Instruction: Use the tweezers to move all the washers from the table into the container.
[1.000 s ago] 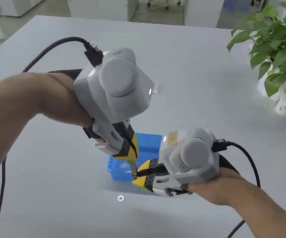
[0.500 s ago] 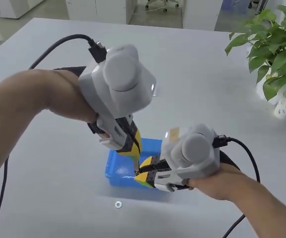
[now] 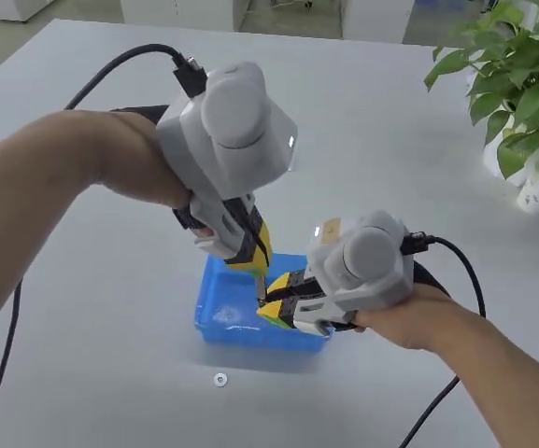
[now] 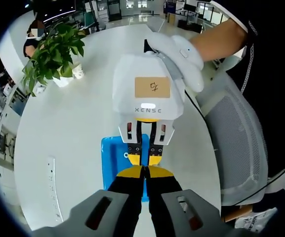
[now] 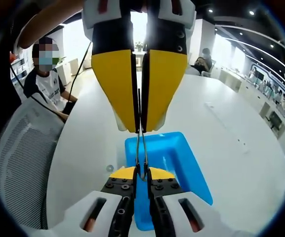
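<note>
Tweezers (image 5: 138,145), clamped in left gripper (image 3: 257,267) w/ right gripper (image 3: 272,310) pinching tips, shifted over blue container (image 3: 216,323); washer (image 3: 219,379) lower centre still on table (image 3: 390,140), so task incomplete.

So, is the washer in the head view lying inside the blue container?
No, the washer lies on the bare table, apart from the blue container and on its near side.
</note>
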Demonstrator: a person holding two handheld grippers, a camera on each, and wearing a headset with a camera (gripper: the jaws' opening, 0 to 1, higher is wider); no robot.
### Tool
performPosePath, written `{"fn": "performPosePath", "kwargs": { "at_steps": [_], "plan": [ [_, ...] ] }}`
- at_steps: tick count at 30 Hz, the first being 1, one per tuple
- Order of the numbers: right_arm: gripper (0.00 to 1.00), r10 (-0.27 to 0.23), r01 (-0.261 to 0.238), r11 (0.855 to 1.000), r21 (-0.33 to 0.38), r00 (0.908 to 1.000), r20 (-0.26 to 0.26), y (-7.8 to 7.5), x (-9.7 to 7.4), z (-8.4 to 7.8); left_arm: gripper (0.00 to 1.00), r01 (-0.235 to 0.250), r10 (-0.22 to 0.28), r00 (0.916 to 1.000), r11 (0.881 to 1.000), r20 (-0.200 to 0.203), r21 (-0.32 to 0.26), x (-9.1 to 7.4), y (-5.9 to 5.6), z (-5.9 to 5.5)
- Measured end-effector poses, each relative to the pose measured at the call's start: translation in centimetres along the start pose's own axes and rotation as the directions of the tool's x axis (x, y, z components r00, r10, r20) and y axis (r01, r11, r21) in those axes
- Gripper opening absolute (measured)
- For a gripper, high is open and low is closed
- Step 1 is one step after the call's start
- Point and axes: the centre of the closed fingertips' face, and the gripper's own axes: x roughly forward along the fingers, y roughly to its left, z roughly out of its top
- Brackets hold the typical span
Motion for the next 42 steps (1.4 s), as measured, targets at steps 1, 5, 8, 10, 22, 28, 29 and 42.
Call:
{"fn": "performPosePath", "kwargs": {
  "at_steps": [1, 5, 8, 10, 22, 28, 29, 42],
  "plan": [
    [0.1, 0.001, -0.001, 1.0, 0.003, 1.0, -0.001, -0.1, 0.1, -0.1, 0.05, 0.0, 0.0, 1.0, 1.0, 0.0, 0.0, 0.1, 0.1, 0.0],
    [0.1, 0.0, 0.0, 1.0, 0.012, 1.0, -0.001, -0.7, 0.4, -0.6, 0.05, -0.001, 0.001, 1.0, 1.0, 0.0, -0.001, 0.6, 0.8, -0.3],
    [0.1, -0.002, 0.002, 1.0, 0.014, 1.0, -0.005, -1.0, 0.6, -1.0, 0.05, -0.001, 0.001, 0.9999, 1.0, 0.012, -0.006, 1.1, 1.2, -0.5],
    [0.1, -0.003, 0.003, 1.0, 0.018, 0.9999, -0.01, -1.2, 0.8, -1.4, 0.05, -0.001, 0.001, 0.9999, 1.0, 0.014, -0.007, 1.5, 1.4, -0.6],
    [0.1, 0.011, -0.011, 1.0, 0.023, 0.9992, -0.039, -2.1, 2.1, -2.8, 0.05, -0.008, 0.008, 0.9998, 1.0, 0.019, -0.018, 3.0, 2.3, -1.6],
    [0.1, 0.008, -0.007, 1.0, 0.022, 0.9986, -0.052, -2.4, 2.6, -3.5, 0.05, -0.012, 0.012, 0.9998, 1.0, 0.018, -0.019, 3.7, 2.7, -2.1],
    [0.1, 0.005, -0.004, 1.0, 0.025, 0.9985, -0.054, -2.5, 2.6, -3.6, 0.05, -0.012, 0.012, 0.9998, 1.0, 0.017, -0.02, 3.8, 2.7, -2.1],
    [0.1, 0.007, -0.005, 1.0, 0.024, 0.9969, -0.078, -2.8, 3.3, -4.4, 0.05, -0.01, 0.011, 0.9999, 1.0, 0.013, -0.02, 4.6, 3.0, -2.6]
  ]
}}
